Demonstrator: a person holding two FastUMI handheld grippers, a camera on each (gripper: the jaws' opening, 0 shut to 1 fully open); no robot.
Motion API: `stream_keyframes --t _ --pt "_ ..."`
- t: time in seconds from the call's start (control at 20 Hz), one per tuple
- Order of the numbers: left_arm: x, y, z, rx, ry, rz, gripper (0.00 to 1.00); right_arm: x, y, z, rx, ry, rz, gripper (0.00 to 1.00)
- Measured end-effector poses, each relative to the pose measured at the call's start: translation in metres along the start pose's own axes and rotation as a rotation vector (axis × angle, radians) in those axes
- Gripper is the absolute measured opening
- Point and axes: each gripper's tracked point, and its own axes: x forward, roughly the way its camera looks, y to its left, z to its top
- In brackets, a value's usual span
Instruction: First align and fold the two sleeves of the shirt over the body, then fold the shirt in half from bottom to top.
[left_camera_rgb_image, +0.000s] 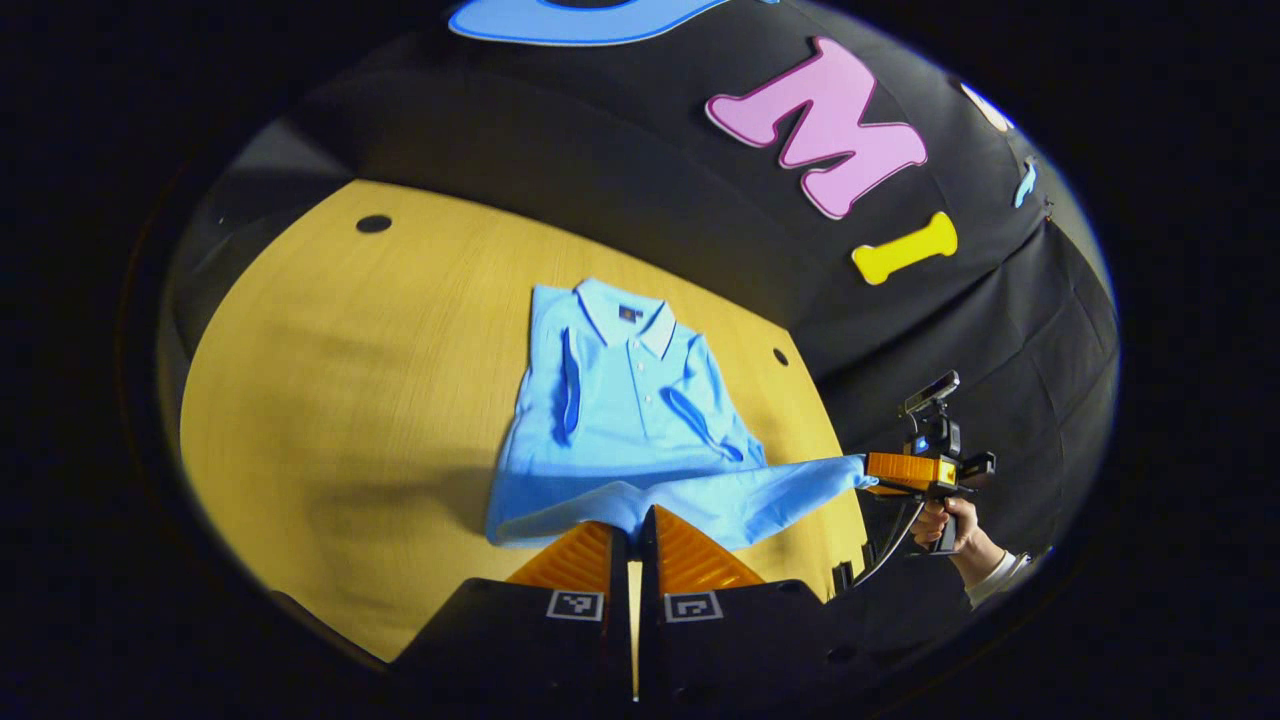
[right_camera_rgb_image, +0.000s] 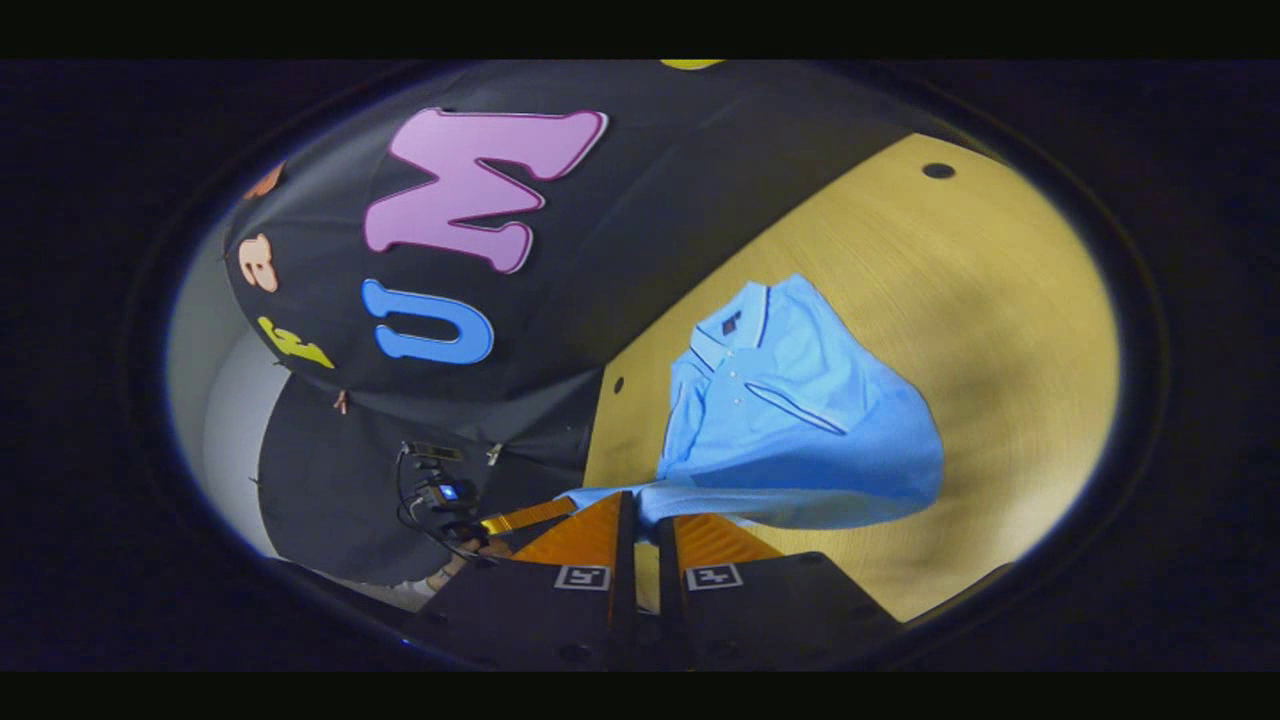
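A light blue polo shirt (left_camera_rgb_image: 625, 400) lies collar-away on the yellow wooden table (left_camera_rgb_image: 330, 400), both sleeves folded in over its body. Its bottom hem (left_camera_rgb_image: 740, 495) is raised off the table and stretched between the two grippers. My left gripper (left_camera_rgb_image: 635, 515) is shut on one end of the hem, at the bottom of the left gripper view. Farther right in that view, my right gripper (left_camera_rgb_image: 868, 472) pinches the other hem corner, held by a hand (left_camera_rgb_image: 955, 530). In the right gripper view the right gripper (right_camera_rgb_image: 640, 500) is shut on the hem of the shirt (right_camera_rgb_image: 790, 420), with the left gripper (right_camera_rgb_image: 520, 518) off to the left.
The table has round holes (left_camera_rgb_image: 373, 223) (left_camera_rgb_image: 780, 356) near its far edge, which meets the black cloth wall (left_camera_rgb_image: 620, 170). Bare tabletop (right_camera_rgb_image: 1000, 330) spreads beside the shirt. The table's right edge (left_camera_rgb_image: 850, 440) runs just past the shirt.
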Motion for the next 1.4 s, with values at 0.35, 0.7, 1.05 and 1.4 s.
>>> stream_keyframes --t 0.35,0.7,1.05,1.4 --pt "0.074 0.020 0.120 -0.004 -0.091 0.105 0.08 0.072 -0.013 0.132 -0.112 -0.066 -0.069 0.13" --pt "0.177 0.084 0.116 -0.121 0.016 0.230 0.08 0.151 -0.095 0.189 0.016 -0.096 -0.164 0.13" --pt "0.188 0.102 0.173 -0.149 -0.095 0.214 0.08 0.180 -0.134 0.191 -0.031 -0.071 -0.169 0.13" --pt "0.241 0.140 0.177 -0.122 -0.038 0.314 0.08 0.206 -0.185 0.224 -0.055 -0.133 -0.302 0.06"
